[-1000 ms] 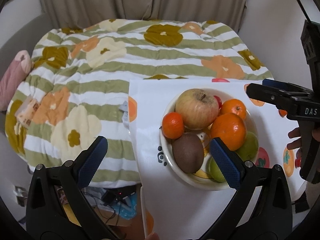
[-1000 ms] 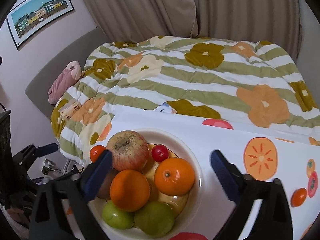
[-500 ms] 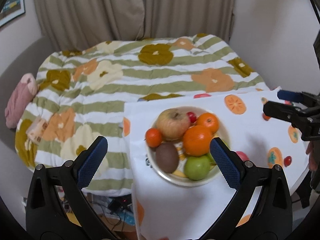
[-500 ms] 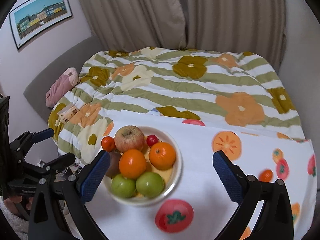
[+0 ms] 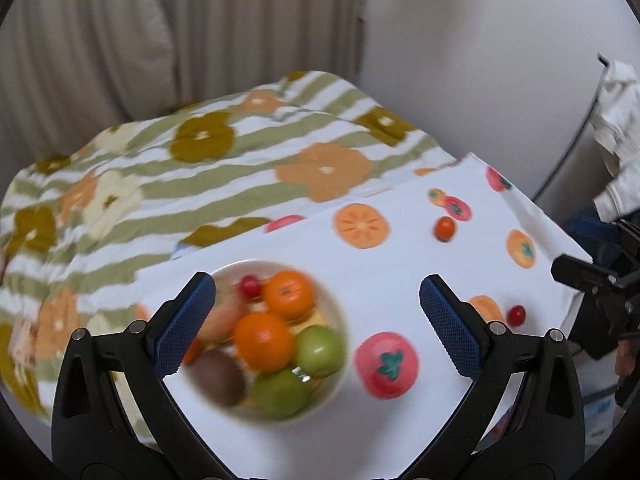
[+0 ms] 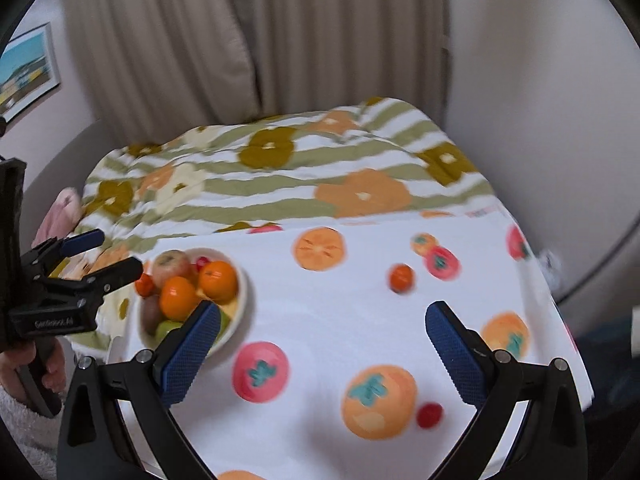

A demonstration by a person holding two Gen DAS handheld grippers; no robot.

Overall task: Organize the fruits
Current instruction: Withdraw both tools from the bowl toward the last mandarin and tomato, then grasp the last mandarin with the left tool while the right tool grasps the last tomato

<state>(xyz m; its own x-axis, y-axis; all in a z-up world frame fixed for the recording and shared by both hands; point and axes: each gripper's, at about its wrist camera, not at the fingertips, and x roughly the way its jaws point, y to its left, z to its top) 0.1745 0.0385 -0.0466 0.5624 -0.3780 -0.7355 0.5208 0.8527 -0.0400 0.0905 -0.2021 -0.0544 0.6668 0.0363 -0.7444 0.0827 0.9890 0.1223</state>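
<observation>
— Blue-padded left gripper (image 5: 316,324): spread wide, empty, held above bowl (image 5: 336,312) of fruit near the table's left end?
— Yes. Right gripper (image 6: 322,348) likewise spread, empty, over cloth (image 6: 360,312); loose mandarin (image 6: 401,277) farther right.

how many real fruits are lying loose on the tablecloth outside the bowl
2. A small orange fruit sits toward the far right of the tablecloth, and a small red one lies nearer the right gripper. Everything else outside the bowl looks printed.
</observation>
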